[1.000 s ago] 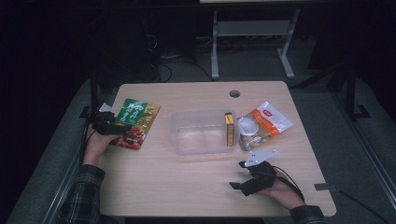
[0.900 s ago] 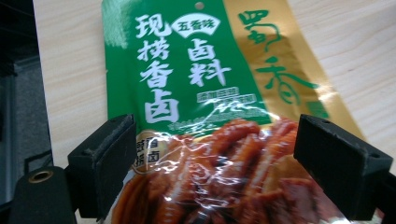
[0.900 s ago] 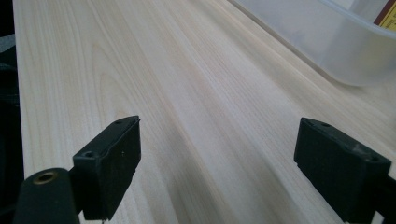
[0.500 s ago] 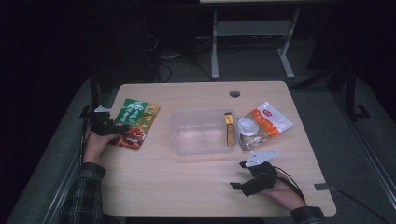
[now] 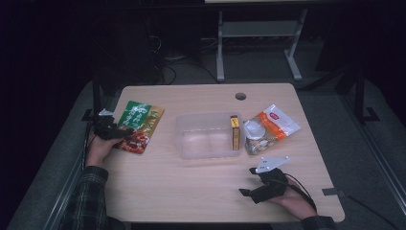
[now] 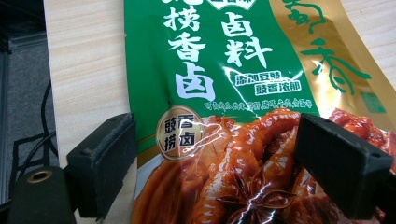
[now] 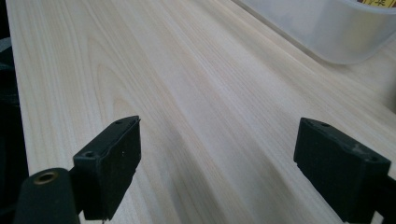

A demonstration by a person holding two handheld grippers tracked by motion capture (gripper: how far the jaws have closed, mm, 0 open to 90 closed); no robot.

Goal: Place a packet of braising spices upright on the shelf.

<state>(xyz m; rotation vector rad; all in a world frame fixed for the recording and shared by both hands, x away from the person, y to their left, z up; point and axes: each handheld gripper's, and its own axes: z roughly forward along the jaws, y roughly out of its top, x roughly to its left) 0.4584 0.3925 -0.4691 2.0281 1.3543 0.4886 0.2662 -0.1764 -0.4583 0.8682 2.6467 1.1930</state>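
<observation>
A green and gold food pouch [image 5: 140, 122] with a picture of braised meat lies flat at the table's left side. My left gripper [image 5: 125, 132] stands open over its near end; in the left gripper view the pouch [image 6: 243, 93] spreads between and beyond the two jaws, one jaw over bare wood, the other over the pouch. Near the front right edge my right gripper [image 5: 245, 182] rests open above bare tabletop [image 7: 196, 102], nothing between its jaws.
A clear plastic tub [image 5: 209, 135] sits mid-table with a yellow box [image 5: 234, 132] standing against its right inner wall; its rim [image 7: 327, 32] is also in the right gripper view. An orange and white snack bag [image 5: 270, 128] lies to its right. A cable hole [image 5: 240, 96] is at the back.
My left gripper has edged forward and right along the pouch's near end. The right gripper has stayed put.
</observation>
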